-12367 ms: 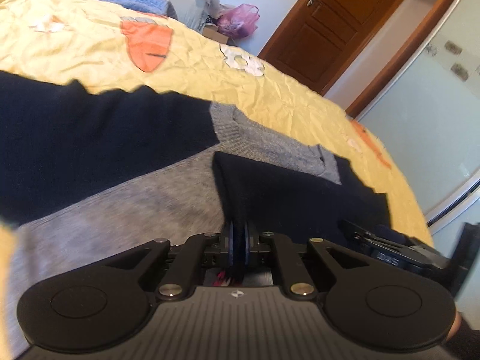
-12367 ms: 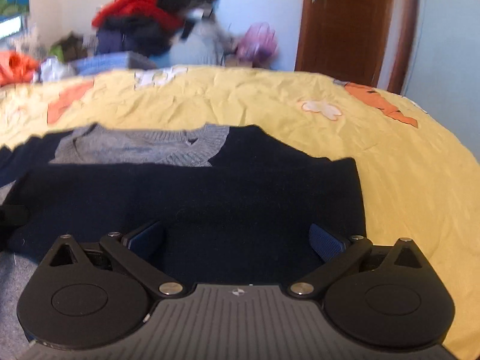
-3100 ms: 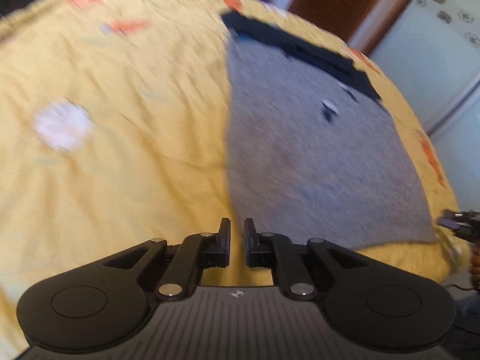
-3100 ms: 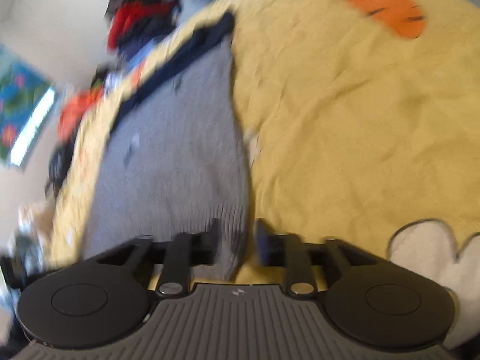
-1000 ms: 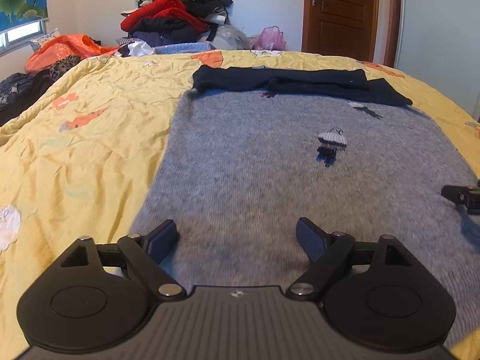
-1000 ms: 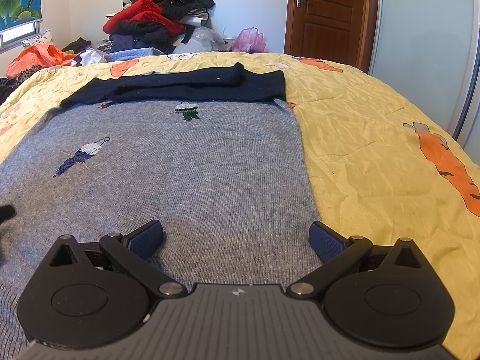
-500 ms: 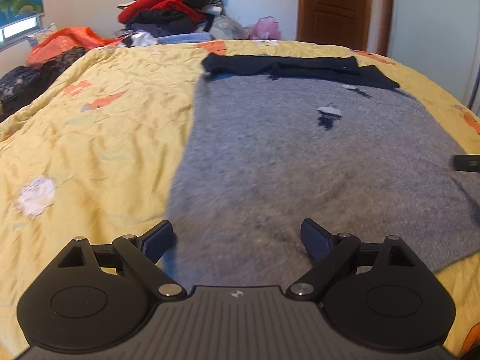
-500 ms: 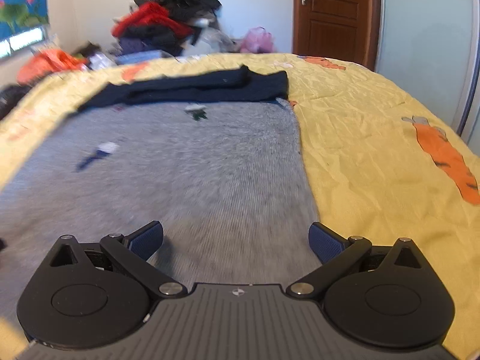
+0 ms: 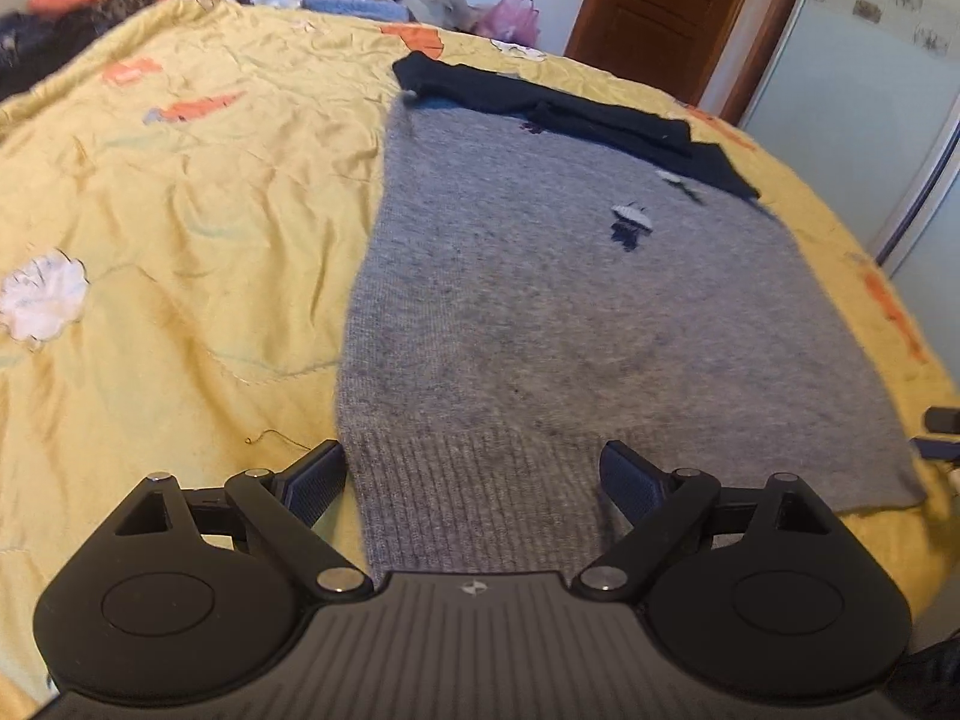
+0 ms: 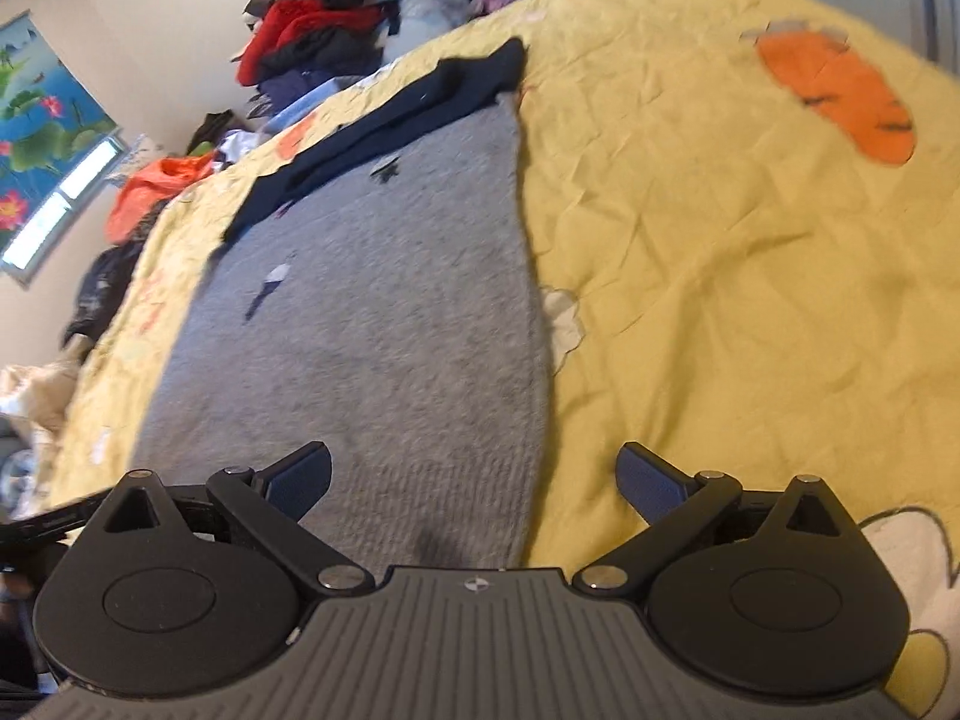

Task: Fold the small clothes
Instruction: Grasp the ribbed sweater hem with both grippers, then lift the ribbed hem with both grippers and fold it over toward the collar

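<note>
Bed (image 9: 180, 192), yellow quilt, carrying the whole scene. Sweater (image 9: 570, 324), grey body face down and spread flat ahead of both sets of fingers, navy sleeves (image 9: 576, 108) folded across its far end. A second ago each gripper looked squarely over the grey back; now each sits over a near hem corner. Left gripper (image 9: 474, 474): fingers spread wide and empty, the left hem corner and ribbed hem between them, untouched. Right gripper (image 10: 474, 477): fingers equally wide, empty, straddling the right side edge of the sweater near the hem. Judged meaning: sleeves are done, and the hem corners are lined up for pinching to carry the bottom up toward the sleeves.
</note>
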The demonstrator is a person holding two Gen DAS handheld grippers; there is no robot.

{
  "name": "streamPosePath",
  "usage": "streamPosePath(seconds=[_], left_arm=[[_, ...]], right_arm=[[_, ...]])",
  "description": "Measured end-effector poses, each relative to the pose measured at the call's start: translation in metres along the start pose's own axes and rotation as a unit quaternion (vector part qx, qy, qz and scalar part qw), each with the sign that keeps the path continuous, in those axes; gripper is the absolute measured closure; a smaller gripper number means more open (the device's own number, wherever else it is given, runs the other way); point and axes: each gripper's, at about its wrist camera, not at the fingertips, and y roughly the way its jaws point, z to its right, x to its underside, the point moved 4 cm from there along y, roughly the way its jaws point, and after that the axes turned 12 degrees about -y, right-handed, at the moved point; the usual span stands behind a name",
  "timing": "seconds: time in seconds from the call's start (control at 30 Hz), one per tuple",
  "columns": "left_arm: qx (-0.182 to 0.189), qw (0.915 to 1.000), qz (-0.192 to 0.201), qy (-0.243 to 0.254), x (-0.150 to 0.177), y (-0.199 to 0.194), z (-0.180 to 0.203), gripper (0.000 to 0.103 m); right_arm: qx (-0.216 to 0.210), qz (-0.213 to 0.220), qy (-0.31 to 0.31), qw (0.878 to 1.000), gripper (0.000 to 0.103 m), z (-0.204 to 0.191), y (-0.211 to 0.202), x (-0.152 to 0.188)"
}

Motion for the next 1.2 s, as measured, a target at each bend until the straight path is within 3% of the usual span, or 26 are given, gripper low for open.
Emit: streamPosePath(seconds=[0.13, 0.2, 0.3, 0.33, 0.4, 0.6, 0.67, 0.73, 1.0, 1.2], left_arm=[[0.052, 0.995, -0.012, -0.085, -0.011, -0.003, -0.015, 0.015], [0.071, 0.9899, -0.029, -0.119, -0.015, -0.002, -0.021, 0.038], [0.074, 0.9877, -0.047, -0.129, -0.019, 0.001, -0.025, 0.05], [0.068, 0.9885, -0.05, -0.125, -0.02, 0.001, -0.025, 0.053], [0.047, 0.9919, -0.054, -0.105, -0.019, 0.001, -0.024, 0.073], [0.067, 0.9877, -0.071, -0.122, -0.015, -0.002, -0.034, 0.076], [0.062, 0.988, -0.074, -0.121, -0.015, -0.001, -0.036, 0.086], [0.06, 0.9863, -0.082, -0.13, -0.015, 0.001, -0.04, 0.096], [0.084, 0.9861, -0.069, -0.126, -0.032, -0.015, -0.032, 0.098], [0.134, 0.98, -0.037, -0.142, -0.084, -0.02, -0.016, 0.098]], right_arm=[[-0.041, -0.008, 0.034, 0.999, 0.001, 0.001, 0.002, -0.003], [-0.054, -0.013, 0.041, 0.998, 0.001, -0.001, 0.004, -0.005], [-0.058, -0.024, 0.035, 0.997, 0.002, -0.005, 0.007, -0.007], [-0.063, -0.028, 0.033, 0.997, 0.007, -0.008, 0.008, -0.007], [-0.073, -0.034, 0.03, 0.996, 0.013, -0.01, 0.009, -0.006], [-0.06, -0.044, 0.027, 0.997, 0.052, -0.001, 0.009, -0.007], [-0.057, -0.043, 0.028, 0.997, 0.064, 0.002, 0.009, -0.005], [-0.05, -0.05, 0.03, 0.997, 0.088, 0.005, 0.011, -0.002], [-0.091, -0.019, 0.087, 0.992, 0.089, 0.013, 0.005, -0.006], [-0.144, 0.042, 0.127, 0.981, 0.089, 0.013, -0.003, -0.048]])
